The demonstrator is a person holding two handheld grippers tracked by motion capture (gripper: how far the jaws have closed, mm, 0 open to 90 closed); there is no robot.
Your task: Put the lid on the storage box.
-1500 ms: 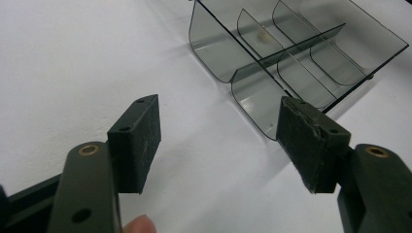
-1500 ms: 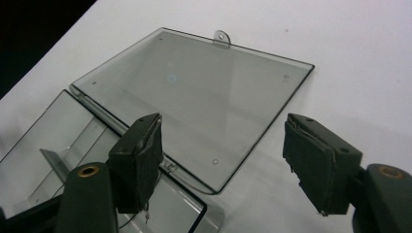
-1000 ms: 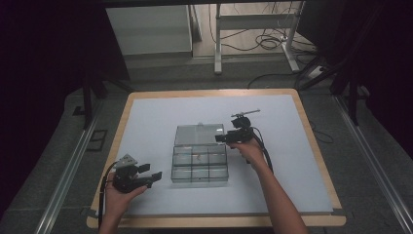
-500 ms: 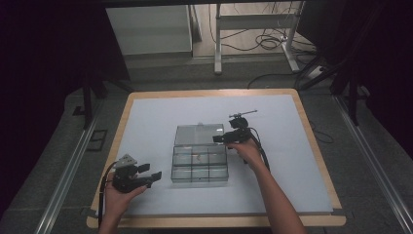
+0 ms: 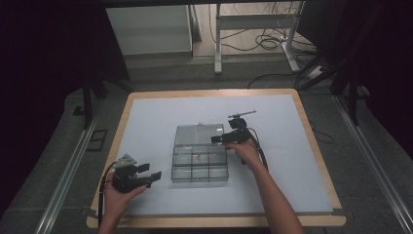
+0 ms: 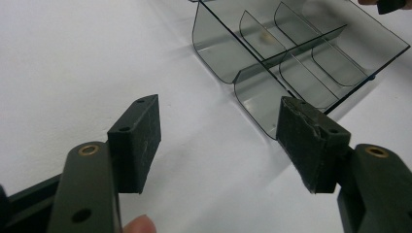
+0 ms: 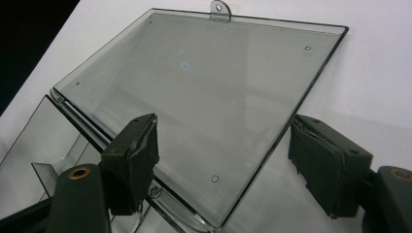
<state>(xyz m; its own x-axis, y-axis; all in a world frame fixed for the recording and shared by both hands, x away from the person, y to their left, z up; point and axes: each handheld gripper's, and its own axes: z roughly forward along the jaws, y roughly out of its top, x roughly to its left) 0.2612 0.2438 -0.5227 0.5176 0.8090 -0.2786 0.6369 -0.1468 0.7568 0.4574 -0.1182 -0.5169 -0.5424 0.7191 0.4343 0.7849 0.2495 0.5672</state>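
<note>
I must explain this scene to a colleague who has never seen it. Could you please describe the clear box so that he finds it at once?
Start at the white table with the wooden edge. Near its middle sits the clear box, a smoky transparent plastic case split into small compartments. Its lid lies open and flat on the far side, beside the right gripper, and nothing else on the table is see-through.

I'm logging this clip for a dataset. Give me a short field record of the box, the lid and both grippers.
box: clear compartment box mid-table, open
lid: lid folded back, lying flat
contents: one small item in a compartment, too small to identify
left gripper: left gripper open, beside the box, apart from it
right gripper: right gripper open at the lid's edge, nothing gripped
surface: white table
</note>
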